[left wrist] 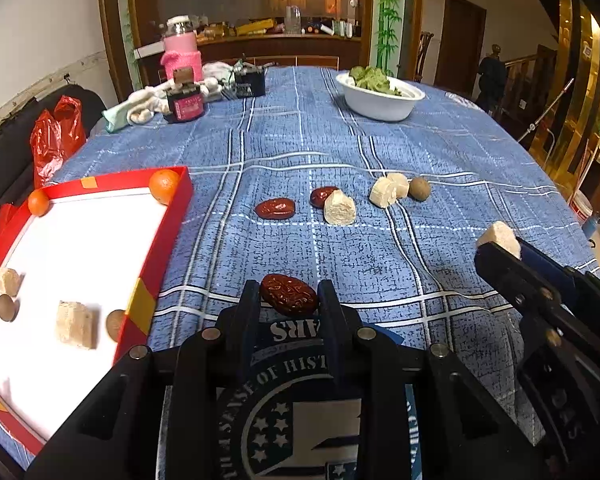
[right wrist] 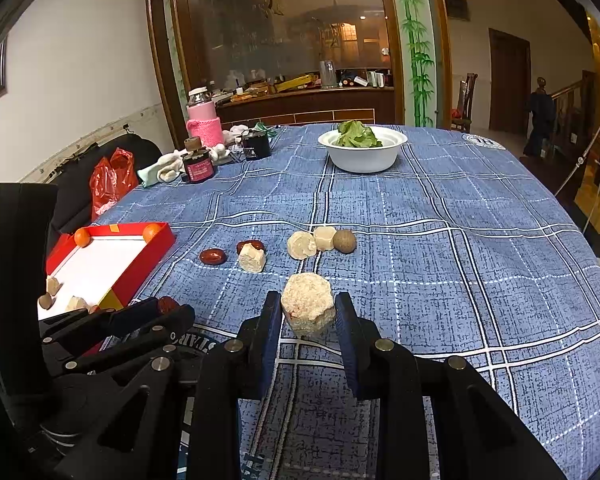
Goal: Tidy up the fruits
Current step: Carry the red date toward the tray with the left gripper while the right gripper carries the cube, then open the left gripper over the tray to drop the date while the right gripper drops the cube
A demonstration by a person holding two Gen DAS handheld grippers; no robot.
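Note:
My left gripper (left wrist: 288, 294) is shut on a dark red date (left wrist: 289, 294), held just above the blue checked cloth. My right gripper (right wrist: 308, 312) is shut on a pale, rough-cut chunk (right wrist: 308, 309); it also shows at the right in the left wrist view, right gripper (left wrist: 500, 245). The red box (left wrist: 176, 200) with a white floor lies to the left and holds two small oranges (left wrist: 164, 186), pale chunks (left wrist: 76, 324) and brown round fruits (left wrist: 6, 308). On the cloth farther off lie two dates (left wrist: 275, 209), several pale chunks (left wrist: 339, 209) and a brown round fruit (left wrist: 419, 189).
A white bowl of greens (left wrist: 380, 96) stands at the back of the table. At the back left are a pink-sleeved bottle (left wrist: 181, 50), dark jars (left wrist: 185, 104) and crumpled cloths. A red plastic bag (left wrist: 56, 136) hangs off the left edge.

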